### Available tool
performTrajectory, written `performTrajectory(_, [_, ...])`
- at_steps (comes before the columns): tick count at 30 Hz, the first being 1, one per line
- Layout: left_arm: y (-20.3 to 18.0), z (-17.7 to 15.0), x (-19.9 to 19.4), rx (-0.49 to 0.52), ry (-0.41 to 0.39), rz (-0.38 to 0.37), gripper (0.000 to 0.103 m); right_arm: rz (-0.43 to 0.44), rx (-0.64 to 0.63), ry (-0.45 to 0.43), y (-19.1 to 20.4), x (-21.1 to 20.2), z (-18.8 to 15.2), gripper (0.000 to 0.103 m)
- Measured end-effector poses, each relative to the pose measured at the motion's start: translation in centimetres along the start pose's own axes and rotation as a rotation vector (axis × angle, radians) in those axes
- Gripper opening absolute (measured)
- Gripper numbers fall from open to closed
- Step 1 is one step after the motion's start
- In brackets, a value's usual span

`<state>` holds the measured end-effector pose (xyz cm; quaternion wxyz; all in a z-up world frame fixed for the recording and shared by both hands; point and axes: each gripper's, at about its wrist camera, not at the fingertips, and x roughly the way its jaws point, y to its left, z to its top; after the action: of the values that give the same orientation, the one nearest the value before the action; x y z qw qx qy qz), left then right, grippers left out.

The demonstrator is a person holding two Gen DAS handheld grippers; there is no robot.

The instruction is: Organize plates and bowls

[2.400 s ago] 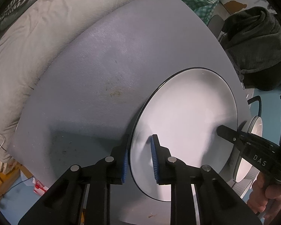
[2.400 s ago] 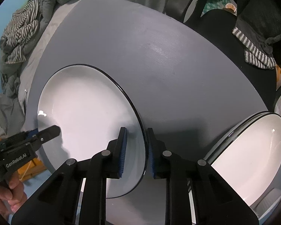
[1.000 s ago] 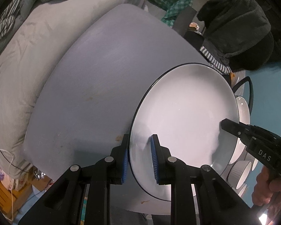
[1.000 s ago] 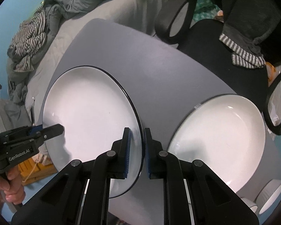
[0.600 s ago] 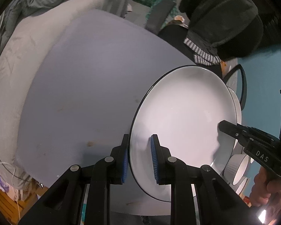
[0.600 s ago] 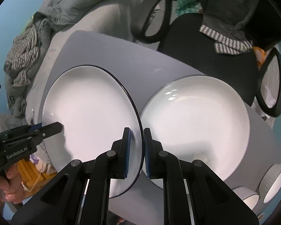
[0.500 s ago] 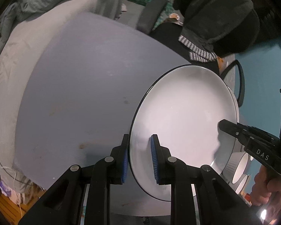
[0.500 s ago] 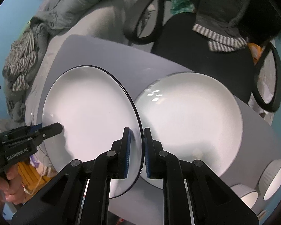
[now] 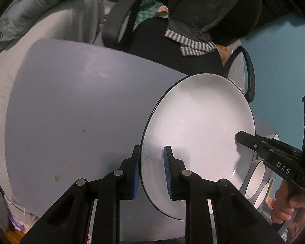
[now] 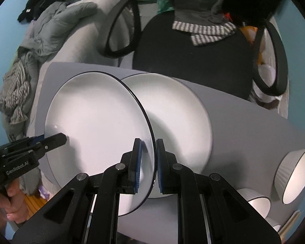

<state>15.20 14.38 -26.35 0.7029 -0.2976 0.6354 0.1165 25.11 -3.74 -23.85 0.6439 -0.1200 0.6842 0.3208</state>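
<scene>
1. Above the grey bench (image 9: pixel 71 105), one white plate with a dark rim (image 9: pixel 197 134) is held off the surface, tilted, gripped at opposite edges by both sets of tongs.
2. Left tongs (image 9: pixel 151 170) are clenched on the plate's near rim, one blue pad on each face; right tongs (image 10: pixel 147 163) are clenched on the opposite rim in the same way. In each wrist view the other tool reaches in from the side, with the person's hand (image 9: pixel 288 201) on its handle.
3. Under the carried plate, in the right wrist view, a second white plate (image 10: pixel 179 122) lies flat on the bench. The held one overlaps it in the picture; whether they touch I cannot tell, though it looks clear of it.
4. Done so far, by my reading: the plate is lifted and brought to the resting plate, which looks like the start of a stack.
5. Left for this plate: level it, centre it over the resting plate, lower it and let go with both tongs.
6. At the bench's right end sit white ribbed bowls with dark rims, one large (image 10: pixel 293 174) and a smaller one (image 10: pixel 254 203) close below it in the picture. They look loosely grouped, not nested, so the bowls probably remain to be sorted.
7. Overall, I judge the task roughly mid-way for plates and not begun for bowls.
</scene>
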Motion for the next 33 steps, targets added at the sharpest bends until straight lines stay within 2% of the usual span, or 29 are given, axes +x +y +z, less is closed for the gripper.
performTrajectory(12, [-2.7, 1.0, 2.0, 0.031, 0.040, 0.027, 0.021, 0.009, 0.059, 0.016, -3.5, 0.5, 0.1, 0.014])
performTrajectory(33, [-3.5, 0.9, 3.8, 0.040, 0.071, 0.063, 0.021, 0.000, 0.095, 0.048, -5.2, 2.1, 0.1, 0.015])
